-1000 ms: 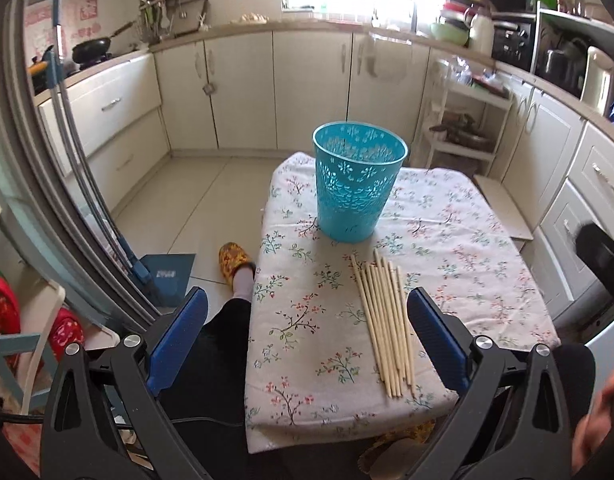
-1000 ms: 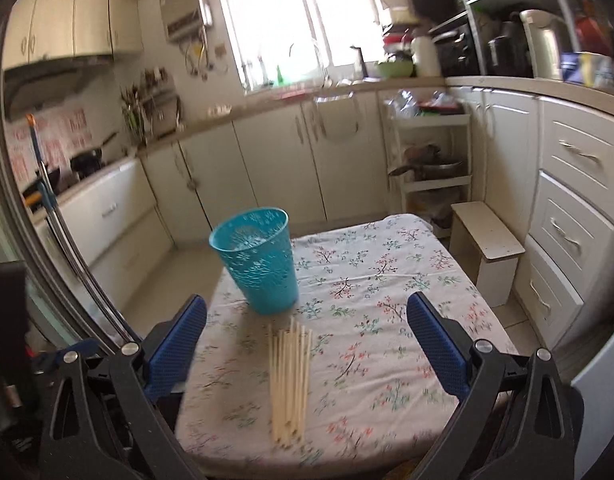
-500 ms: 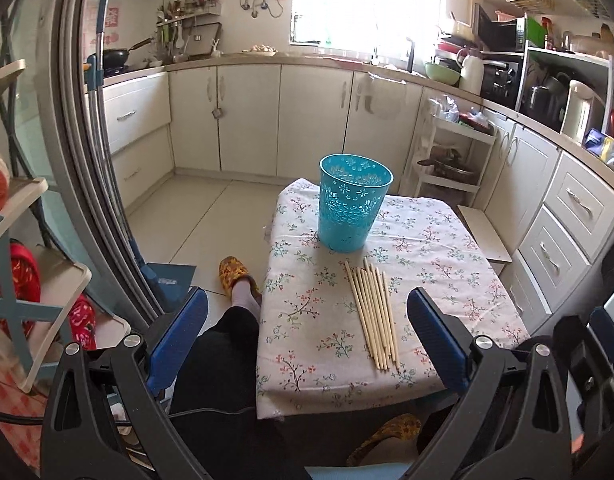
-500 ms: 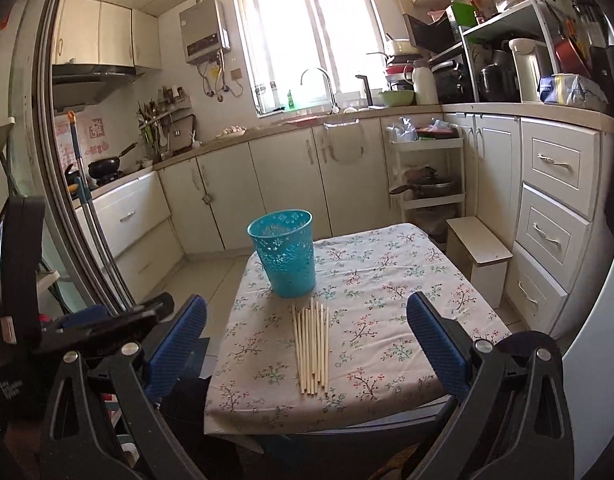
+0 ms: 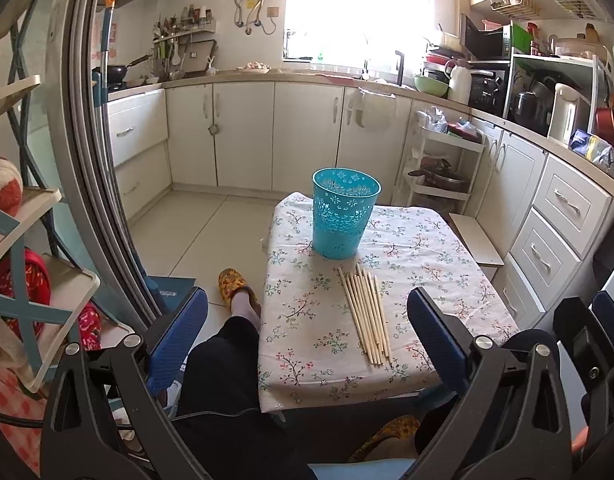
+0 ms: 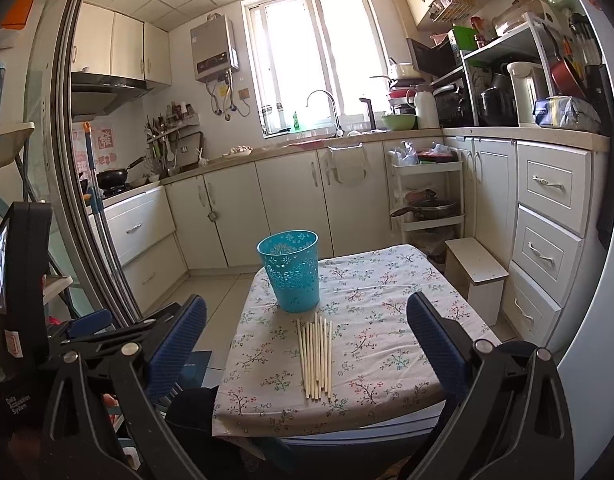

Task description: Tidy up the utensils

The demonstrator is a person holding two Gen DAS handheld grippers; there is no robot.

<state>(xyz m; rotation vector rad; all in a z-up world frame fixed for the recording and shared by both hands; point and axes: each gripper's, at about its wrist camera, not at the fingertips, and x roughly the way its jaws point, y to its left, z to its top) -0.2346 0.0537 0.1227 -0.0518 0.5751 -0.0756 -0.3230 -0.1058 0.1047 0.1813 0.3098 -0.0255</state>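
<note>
Several wooden chopsticks (image 5: 367, 314) lie side by side on a small table with a floral cloth (image 5: 427, 264). They also show in the right wrist view (image 6: 317, 354). A teal perforated plastic basket (image 5: 343, 218) stands upright behind them, also in the right wrist view (image 6: 293, 276). My left gripper (image 5: 307, 344) is open and empty, held back from the table's near edge. My right gripper (image 6: 307, 344) is open and empty, also short of the table. The left gripper's body (image 6: 107, 336) shows at the left of the right wrist view.
The person's dark-trousered leg (image 5: 227, 380) and yellow slipper (image 5: 233, 282) are left of the table. White kitchen cabinets (image 5: 243, 136) line the back and right. A low white stool (image 6: 477, 270) and a shelf trolley (image 6: 427, 200) stand right of the table. A sliding door frame (image 5: 99, 160) is left.
Both grippers have pulled back and up from the table, so the table, basket and chopsticks look smaller and farther. The chopsticks and basket have not moved. Both stay open.
</note>
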